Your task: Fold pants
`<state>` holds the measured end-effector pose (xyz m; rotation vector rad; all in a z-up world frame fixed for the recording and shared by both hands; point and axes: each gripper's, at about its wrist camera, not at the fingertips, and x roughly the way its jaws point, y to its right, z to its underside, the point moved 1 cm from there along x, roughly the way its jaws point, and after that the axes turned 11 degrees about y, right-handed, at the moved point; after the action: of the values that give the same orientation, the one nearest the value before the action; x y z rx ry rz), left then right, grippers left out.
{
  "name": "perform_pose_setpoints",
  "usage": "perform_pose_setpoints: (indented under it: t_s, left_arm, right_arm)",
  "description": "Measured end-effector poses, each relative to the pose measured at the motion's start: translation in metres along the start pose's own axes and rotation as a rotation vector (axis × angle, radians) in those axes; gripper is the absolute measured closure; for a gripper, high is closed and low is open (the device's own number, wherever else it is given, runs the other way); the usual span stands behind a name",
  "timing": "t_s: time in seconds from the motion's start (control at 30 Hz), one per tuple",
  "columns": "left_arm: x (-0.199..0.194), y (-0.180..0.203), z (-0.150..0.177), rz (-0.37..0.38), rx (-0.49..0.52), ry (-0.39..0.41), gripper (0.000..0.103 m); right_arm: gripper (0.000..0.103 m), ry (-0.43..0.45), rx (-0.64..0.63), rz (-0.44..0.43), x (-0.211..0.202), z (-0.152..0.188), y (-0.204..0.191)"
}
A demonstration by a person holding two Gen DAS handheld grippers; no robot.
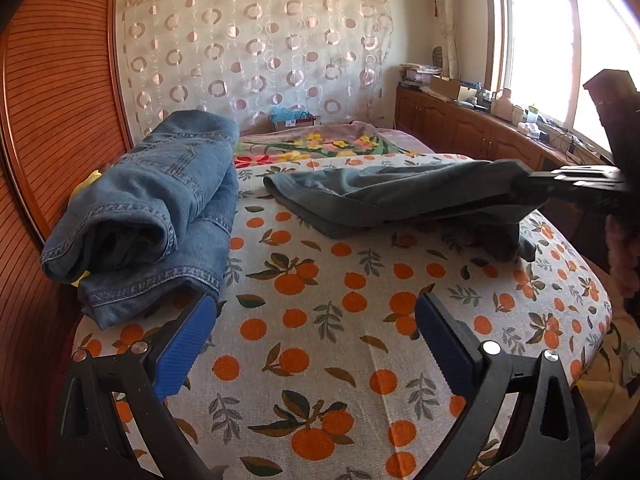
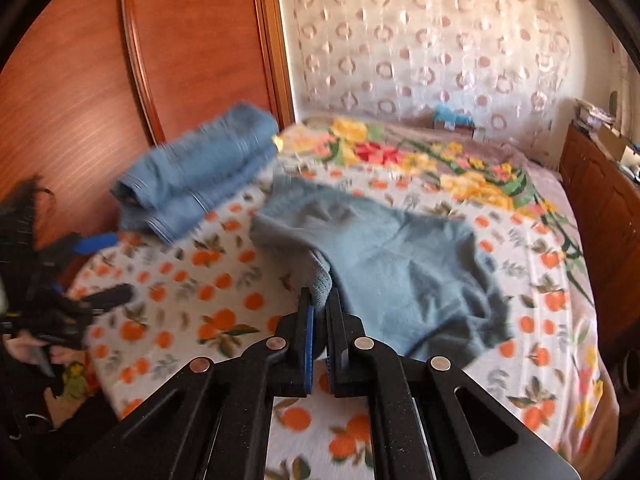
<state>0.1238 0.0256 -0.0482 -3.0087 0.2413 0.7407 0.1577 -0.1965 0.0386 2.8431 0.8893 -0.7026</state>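
Grey-blue pants (image 2: 400, 256) lie crumpled on the orange-print bed sheet (image 2: 192, 280). My right gripper (image 2: 322, 300) is shut on a near edge of them and lifts that edge off the sheet. From the left wrist view the same pants (image 1: 380, 196) hang from the right gripper (image 1: 532, 184) at the right, raised above the bed. My left gripper (image 1: 316, 312) stands open over bare sheet (image 1: 304, 320), nothing between its blue pads (image 1: 188, 344). In the right wrist view the left gripper (image 2: 104, 268) is at the far left, blurred.
Folded blue jeans (image 1: 152, 208) are stacked at the left by the wooden wardrobe (image 1: 52, 120); in the right wrist view the jeans (image 2: 200, 176) lie beyond the pants. A floral blanket (image 2: 460, 168) covers the far bed. A wooden cabinet (image 1: 472, 128) with clutter runs under the window.
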Motion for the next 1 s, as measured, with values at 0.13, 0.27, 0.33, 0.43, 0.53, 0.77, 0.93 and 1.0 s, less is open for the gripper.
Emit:
perform_pose_setpoints:
  t_s: [0.13, 0.27, 0.33, 0.43, 0.53, 0.77, 0.93, 1.0]
  left_arm:
    - [-0.001, 0.006, -0.006, 0.017, 0.005, 0.01, 0.002]
    - [0.001, 0.014, -0.009, 0.029, 0.016, 0.014, 0.002]
    - [0.003, 0.017, -0.01, 0.034, 0.023, 0.011, 0.002]
    - [0.008, 0.021, -0.013, 0.038, 0.034, 0.004, 0.002]
    - [0.011, 0.022, -0.013, 0.039, 0.036, -0.004, 0.002]
    - [0.017, 0.023, -0.005, 0.036, 0.033, -0.026, 0.002]
    - [0.018, 0.019, -0.001, 0.031, 0.029, -0.03, 0.002]
    - [0.018, 0.015, -0.002, 0.028, 0.026, -0.029, 0.002]
  right_arm:
    - [0.098, 0.068, 0.0, 0.004, -0.055, -0.004, 0.0]
    - [0.098, 0.115, 0.012, 0.065, -0.099, 0.001, 0.015]
    - [0.098, 0.122, 0.014, 0.115, -0.114, 0.008, 0.027]
    - [0.098, 0.104, 0.048, 0.166, -0.123, 0.023, 0.044]
    - [0.098, 0.058, 0.07, 0.195, -0.123, 0.047, 0.054]
    - [0.085, -0.047, 0.109, 0.195, -0.112, 0.084, 0.055]
    - [0.057, -0.007, 0.09, 0.197, -0.109, 0.061, 0.048]
    - [0.054, 0.016, 0.076, 0.188, -0.102, 0.054, 0.047]
